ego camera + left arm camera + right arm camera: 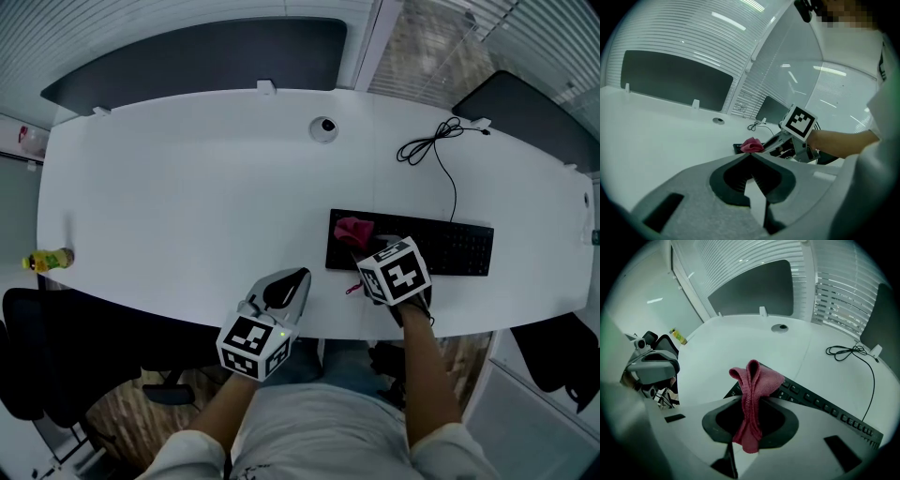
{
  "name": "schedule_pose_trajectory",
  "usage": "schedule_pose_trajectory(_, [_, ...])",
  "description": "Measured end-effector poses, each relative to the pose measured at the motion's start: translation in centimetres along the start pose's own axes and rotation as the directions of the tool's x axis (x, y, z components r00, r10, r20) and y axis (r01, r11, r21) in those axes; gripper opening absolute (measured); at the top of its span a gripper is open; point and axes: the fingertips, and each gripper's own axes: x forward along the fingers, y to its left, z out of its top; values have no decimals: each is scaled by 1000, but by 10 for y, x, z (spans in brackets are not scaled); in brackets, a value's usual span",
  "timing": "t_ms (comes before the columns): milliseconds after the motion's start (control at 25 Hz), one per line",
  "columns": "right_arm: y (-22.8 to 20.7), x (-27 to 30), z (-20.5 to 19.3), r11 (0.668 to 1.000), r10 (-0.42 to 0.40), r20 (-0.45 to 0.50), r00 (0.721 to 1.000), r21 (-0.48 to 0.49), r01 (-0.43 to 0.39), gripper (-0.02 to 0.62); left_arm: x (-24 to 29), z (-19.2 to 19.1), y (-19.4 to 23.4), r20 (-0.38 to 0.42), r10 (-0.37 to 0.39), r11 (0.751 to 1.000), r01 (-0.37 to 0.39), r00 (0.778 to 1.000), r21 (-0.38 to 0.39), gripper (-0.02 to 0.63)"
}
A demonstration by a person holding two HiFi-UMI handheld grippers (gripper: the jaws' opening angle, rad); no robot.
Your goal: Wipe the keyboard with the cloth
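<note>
Here, the right gripper (pixel 751 403) has its jaws clamped on a folded crimson fabric cloth (pixel 755 379). The bunched end of the cloth stands out beyond the jaw tips, and a shorter tail hangs back between them. In the head view the cloth (pixel 352 230) sits over the left end of the flat black computer keyboard (pixel 441 249); contact with the keys cannot be confirmed. The left gripper (pixel 751 156) has its jaws closed together with nothing between them. It is held over the front edge of the white oval tabletop (pixel 187 187), left of the keyboard and apart from it. The keyboard's thin black cable (pixel 429 145) lies coiled farther back, near a small round grommet (pixel 323 128). A yellow bottle (pixel 47 260) lies at the tabletop's left edge.
</note>
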Motion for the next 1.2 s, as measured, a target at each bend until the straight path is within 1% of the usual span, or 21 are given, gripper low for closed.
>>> schedule_pose_trajectory(320, [34,14,14,996,54,-17,998,-72,-55,71,-10,-1,11,12,28,999,-28,1000,-15,11])
schedule_pose_trajectory(520, [37,14,16,995,62,-8,998,-78,-63,71,-12,0,12,17,33,999,-33,999,-14,11])
schedule_pose_trajectory(640, [33,7,17,996,60,14,998,-62,-59,71,-11,0,10,13,30,1000,-30,999,-7,11])
schedule_pose_trajectory(800, [18,-12,14,999,44,49,998,-28,-43,71,-3,4,-1,10,13,1000,-13,1000,12,11])
schedule_pose_trajectory(960, [-8,-35,3,1000,13,88,996,27,-15,71,13,10,-22,0,-26,999,26,1000,43,11])
schedule_pose_trajectory(1080, [-37,-57,-14,997,-27,113,993,81,18,71,30,13,-45,-19,-64,996,65,998,67,11])
schedule_pose_trajectory(1200, [-71,-83,-42,987,-84,123,989,147,65,71,48,15,-71,-42,-108,989,112,993,96,11])
